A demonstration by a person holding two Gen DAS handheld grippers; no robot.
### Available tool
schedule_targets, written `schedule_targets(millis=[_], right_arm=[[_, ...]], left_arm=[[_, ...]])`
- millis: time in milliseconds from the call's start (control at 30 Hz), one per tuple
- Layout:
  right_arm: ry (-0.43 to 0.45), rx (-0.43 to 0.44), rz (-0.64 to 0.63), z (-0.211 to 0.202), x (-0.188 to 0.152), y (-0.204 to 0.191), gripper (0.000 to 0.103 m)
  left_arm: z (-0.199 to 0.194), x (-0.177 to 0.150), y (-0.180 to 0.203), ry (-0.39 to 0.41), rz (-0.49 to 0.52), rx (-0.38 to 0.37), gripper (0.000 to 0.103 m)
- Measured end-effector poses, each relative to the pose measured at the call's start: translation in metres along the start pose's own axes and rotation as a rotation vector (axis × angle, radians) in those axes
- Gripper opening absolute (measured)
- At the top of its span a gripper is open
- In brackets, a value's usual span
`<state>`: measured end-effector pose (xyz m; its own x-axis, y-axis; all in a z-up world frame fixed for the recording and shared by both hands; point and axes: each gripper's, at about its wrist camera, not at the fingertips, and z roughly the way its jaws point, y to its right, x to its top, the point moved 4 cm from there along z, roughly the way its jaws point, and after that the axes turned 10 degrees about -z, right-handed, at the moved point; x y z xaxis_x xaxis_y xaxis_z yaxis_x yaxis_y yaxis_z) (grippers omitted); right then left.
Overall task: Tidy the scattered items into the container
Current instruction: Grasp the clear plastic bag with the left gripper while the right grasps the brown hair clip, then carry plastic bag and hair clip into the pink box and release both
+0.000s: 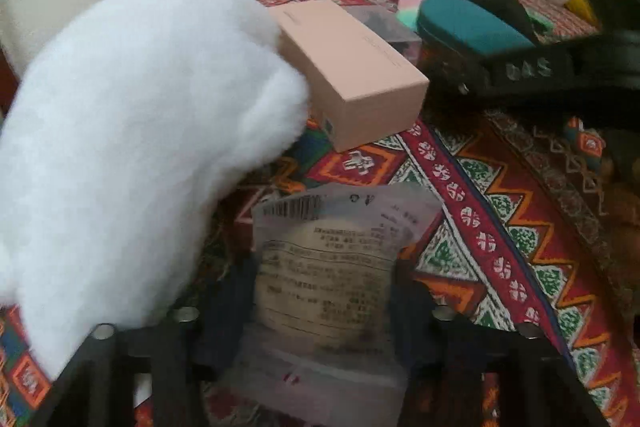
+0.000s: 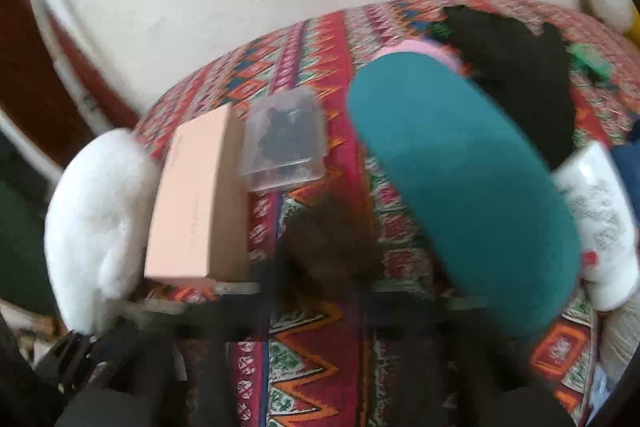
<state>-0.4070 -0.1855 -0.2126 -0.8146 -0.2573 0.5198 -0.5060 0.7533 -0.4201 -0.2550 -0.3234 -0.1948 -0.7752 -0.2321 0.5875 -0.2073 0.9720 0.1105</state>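
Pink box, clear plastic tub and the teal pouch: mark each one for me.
Pink box (image 2: 192,199): right wrist view, middle of its top face.
Clear plastic tub (image 2: 284,143): right wrist view, centre of its lid, above the dark contents.
Teal pouch (image 2: 460,183): right wrist view, middle of its broad upper surface.

Raised letters reading "DAS" stand on the black gripper body (image 1: 528,71) at the right edge of the left wrist view. The translucent snack packet (image 1: 332,267) at the lower middle carries a barcode along its upper left edge and several lines of small dark print, too blurred to read. The pink box (image 1: 352,67) near the middle has faint print along its top edge, also illegible. Nothing can be read in the right wrist view.
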Motion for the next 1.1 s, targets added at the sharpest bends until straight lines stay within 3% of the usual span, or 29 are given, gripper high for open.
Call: schedule_targets(millis=[100, 267, 467, 600, 800, 967, 1100], right_arm=[[0.006, 0.012, 0.029, 0.003, 0.004, 0.0, 0.014], [0.004, 0.13, 0.057, -0.046, -0.022, 0.005, 0.013], [0.039, 0.19, 0.061, -0.12, -0.058, -0.001, 0.013], [0.074, 0.18, 0.045, -0.173, -0.09, 0.001, 0.013], [0.128, 0.162, 0.019, -0.253, -0.138, 0.003, 0.013], [0.178, 0.097, -0.003, -0.313, -0.18, 0.017, 0.013], [0.2, 0.056, 0.002, -0.354, -0.213, 0.036, 0.013]], left_arm=[[-0.011, -0.005, 0.0, -0.003, -0.008, 0.013, 0.046], [-0.04, -0.011, 0.011, 0.02, -0.028, -0.013, 0.046], [-0.101, -0.01, 0.029, 0.101, -0.076, -0.069, 0.046], [-0.137, -0.017, 0.044, 0.13, -0.087, -0.093, 0.046], [-0.172, -0.038, 0.1, 0.15, -0.024, -0.116, 0.046], [-0.203, -0.055, 0.153, 0.159, 0.019, -0.148, 0.046], [-0.217, -0.07, 0.199, 0.153, 0.019, -0.214, 0.046]])
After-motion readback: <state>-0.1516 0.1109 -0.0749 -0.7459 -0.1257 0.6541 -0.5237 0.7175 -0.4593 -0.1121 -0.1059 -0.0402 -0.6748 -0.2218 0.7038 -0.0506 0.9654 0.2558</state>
